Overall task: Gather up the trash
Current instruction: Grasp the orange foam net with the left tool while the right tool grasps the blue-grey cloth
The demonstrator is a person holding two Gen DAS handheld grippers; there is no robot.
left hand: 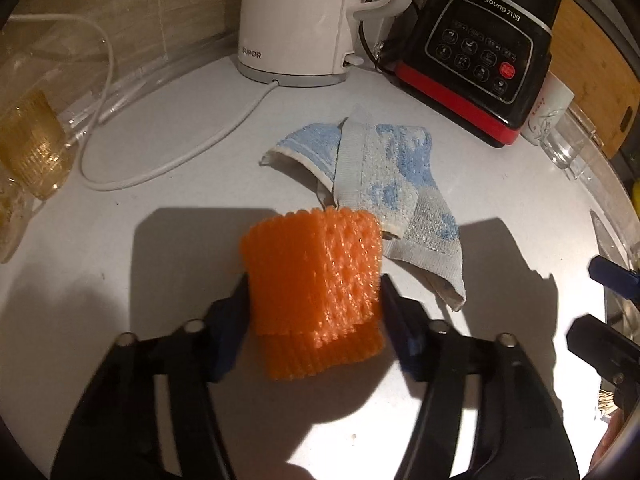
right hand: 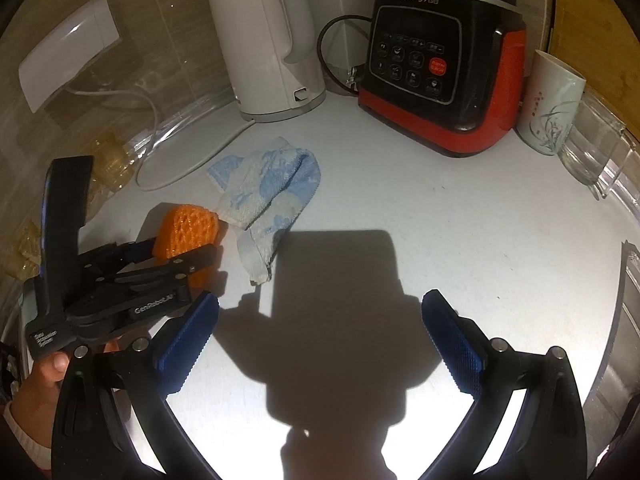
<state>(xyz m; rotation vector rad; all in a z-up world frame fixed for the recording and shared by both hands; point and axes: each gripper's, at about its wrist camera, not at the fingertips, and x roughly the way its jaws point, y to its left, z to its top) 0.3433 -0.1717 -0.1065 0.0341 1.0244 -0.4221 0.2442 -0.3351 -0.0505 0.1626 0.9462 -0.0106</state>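
foam net pinched, cloth right alongside

my left gripper squeezes the orange foam fruit net just above the bench; it's springy, could squirm free. its far edge touches the blue-and-white cloth, which may drag. right gripper wide open, empty.

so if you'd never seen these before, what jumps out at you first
The bright orange foam net stands out first, pinched between the fingers of the left gripper low over the white counter. Just behind it lies a crumpled blue and white cloth. Further back, the black and red Joyoung blender base stands beside a white kettle, while the right gripper hangs open and empty.
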